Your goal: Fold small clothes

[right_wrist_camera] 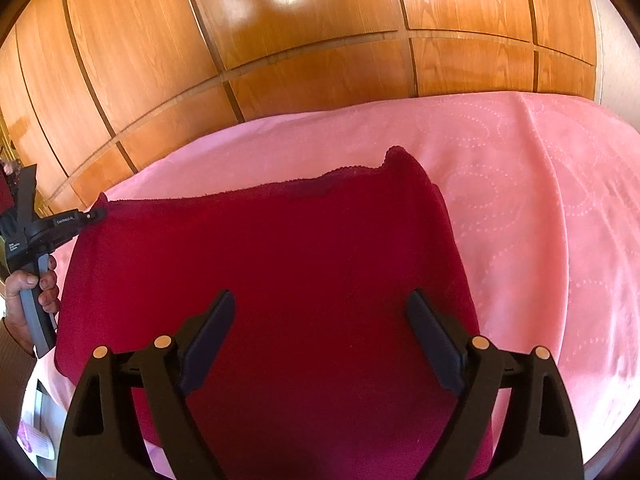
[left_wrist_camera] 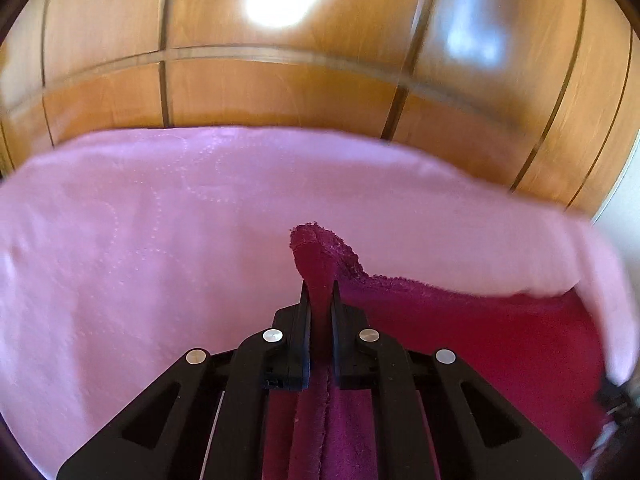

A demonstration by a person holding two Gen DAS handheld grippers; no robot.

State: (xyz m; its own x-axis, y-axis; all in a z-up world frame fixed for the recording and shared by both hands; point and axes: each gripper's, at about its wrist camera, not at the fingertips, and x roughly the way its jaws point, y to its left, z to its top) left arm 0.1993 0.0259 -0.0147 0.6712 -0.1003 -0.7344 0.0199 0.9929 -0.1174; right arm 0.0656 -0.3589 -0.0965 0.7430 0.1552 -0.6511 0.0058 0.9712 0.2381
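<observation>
Left wrist view: the left gripper [left_wrist_camera: 319, 292] has its 2 black jaws closed tight on a bunched corner of the dark red cloth [left_wrist_camera: 480, 336], whose fringed tip stands up beyond the fingertips. This view is blurred. The rest of the cloth trails to the right and back beneath the gripper, lying on a pink quilted bedspread [left_wrist_camera: 140, 240]. Wooden wardrobe panels [left_wrist_camera: 280, 92] fill the background.

Right wrist view: the right gripper [right_wrist_camera: 320, 304] has its 2 jaws spread wide above the cloth [right_wrist_camera: 280, 260], with nothing between the pads. The cloth lies spread over the near left part of the bedspread [right_wrist_camera: 540, 200]. At the left edge, the left gripper [right_wrist_camera: 96, 213] pinches the cloth's far left corner, and a hand [right_wrist_camera: 36, 292] grips its handle.
</observation>
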